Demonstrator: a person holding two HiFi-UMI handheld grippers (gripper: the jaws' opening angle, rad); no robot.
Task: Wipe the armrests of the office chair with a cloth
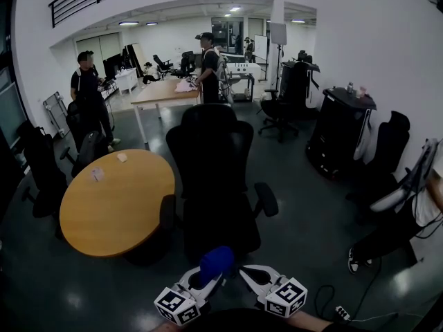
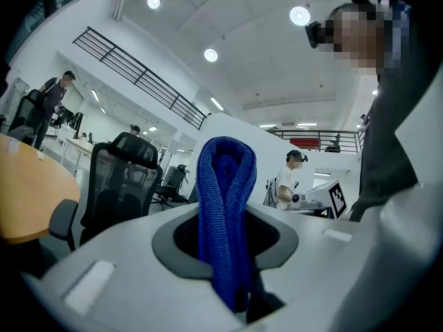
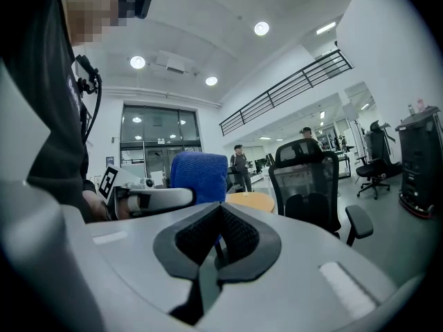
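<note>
**Cloth gripped, armrests not yet reached**

Large open office: grey floor, white walls, a railing high up, people standing at desks far beyond the tongs. Straight ahead of both tongs, and well apart from them, a black office chair (image 1: 211,158). Ahead and off to the left of the left tongs, a round wooden table (image 1: 114,203) close beside the chair.

Left tongs (image 1: 205,277): clamped on a folded blue cloth (image 1: 217,261), with the fold standing up past the tips. Right tongs (image 1: 255,275): closed tip to tip on nothing, just beside the left pair.

Progress, judging by the gap: only the pick-up of the cloth done. No contact between the cloth and either armrest, neither the one ahead to the right (image 1: 266,199) nor the one ahead to the left (image 1: 167,211). Left to do, most likely: closing the distance to the chair, lowering the cloth onto one armrest and rubbing along its top, then the same on the other.
</note>
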